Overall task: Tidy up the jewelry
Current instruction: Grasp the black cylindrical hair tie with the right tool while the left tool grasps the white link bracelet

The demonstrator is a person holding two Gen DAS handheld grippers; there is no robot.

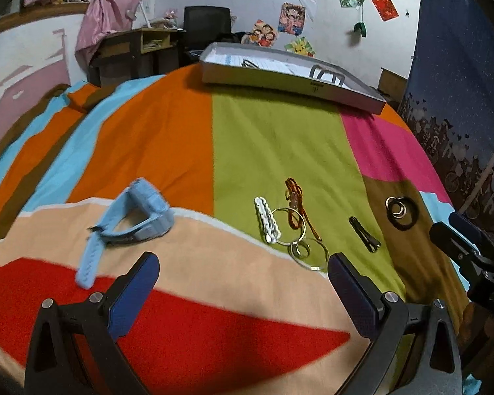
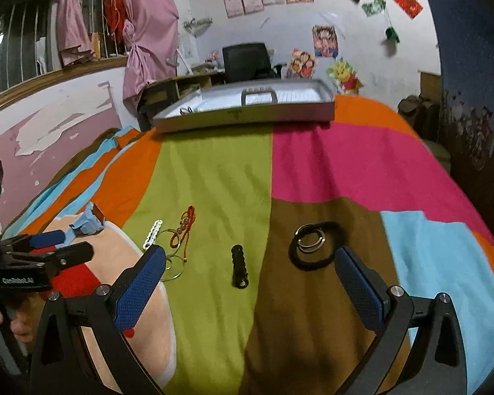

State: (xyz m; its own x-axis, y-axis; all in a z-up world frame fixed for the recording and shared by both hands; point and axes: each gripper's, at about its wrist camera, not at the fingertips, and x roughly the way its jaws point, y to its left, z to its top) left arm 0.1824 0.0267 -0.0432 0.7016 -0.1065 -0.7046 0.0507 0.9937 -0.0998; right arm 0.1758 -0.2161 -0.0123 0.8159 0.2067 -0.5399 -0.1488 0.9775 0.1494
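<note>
The striped bedspread [image 1: 187, 138] is the landmark: a soft, faintly creased cloth in blocks of orange, green, pink, brown, blue, peach and red. Its far edge carries a shallow grey metal tray [image 2: 243, 118] with a handle; a small dark clip lies inside. Between the tray and the jewelry, the green and pink blocks are bare, open room.

On the peach block lies a pale blue rubber watch [image 1: 128, 227], strap curled. On the green block sit a white scalloped hair clip [image 1: 266, 220], an orange braided cord [image 1: 296, 210] with beads, and thin metal hoops [image 1: 299, 247] overlapping one another. A black ridged hair clip [image 2: 239, 266] lies beside the brown block, where a black hair tie [image 2: 313, 247] rings two metal hoops.

The left gripper [image 1: 243, 286] hangs wide open above the peach and red blocks, holding nothing. The right gripper [image 2: 250, 283] is likewise spread wide and empty, over the black clip. Motion blur softens fine detail; the hoops' count is unclear.
</note>
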